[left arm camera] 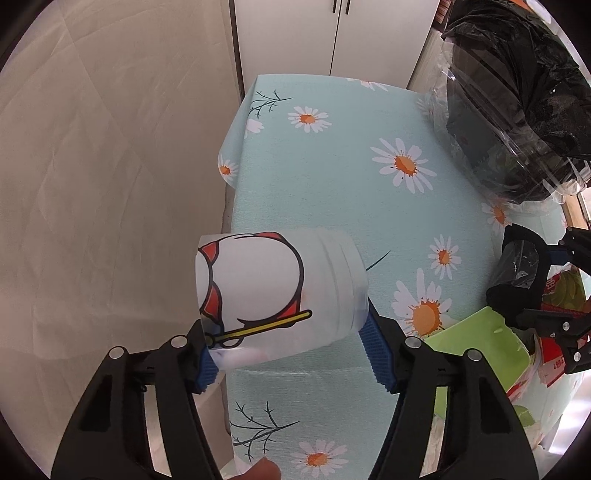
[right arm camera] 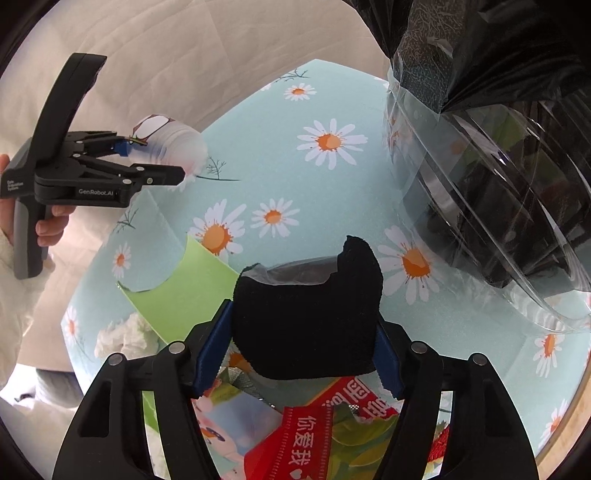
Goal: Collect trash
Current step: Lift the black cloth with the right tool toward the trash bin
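Left of the lined bin on the daisy counter, the left claw pinches a translucent cup while the right claw clamps a black roll, and the thin, slippery cup could buckle and slip out mid-carry.

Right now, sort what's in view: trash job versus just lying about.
Job:
- plastic cup, in the left gripper
- black cloth, in the right gripper
- bin with black liner
- red snack wrapper
- green paper
- crumpled tissue

Lying about:
- daisy tablecloth
- white cupboard
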